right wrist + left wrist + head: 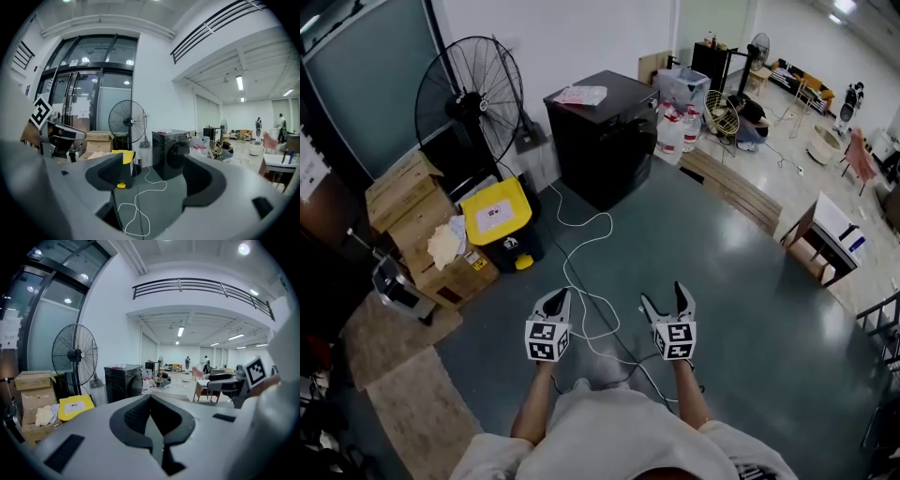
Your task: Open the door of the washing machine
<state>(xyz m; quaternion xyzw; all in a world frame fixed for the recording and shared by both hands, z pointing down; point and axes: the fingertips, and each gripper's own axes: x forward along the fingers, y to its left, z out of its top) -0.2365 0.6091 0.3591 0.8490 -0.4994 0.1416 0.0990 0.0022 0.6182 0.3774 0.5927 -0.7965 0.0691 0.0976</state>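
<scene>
The washing machine (pixel 605 136) is a dark cabinet standing against the white wall several steps ahead of me. It also shows in the left gripper view (pixel 123 380) and the right gripper view (pixel 173 152). Its round front door (pixel 181 152) is closed. My left gripper (pixel 558 298) is held low in front of my body with its jaws shut and empty (pixel 151 397). Beside it my right gripper (pixel 664 298) stands open, nothing between its pads (pixel 154 171). Both point toward the machine and are far from it.
A white cable (pixel 581 281) snakes across the dark floor between me and the machine. A standing fan (pixel 473 98), a yellow-lidded bin (pixel 499 220) and cardboard boxes (pixel 408 202) are at the left. Wooden boards (pixel 741 192) and a small table (pixel 830 234) lie to the right.
</scene>
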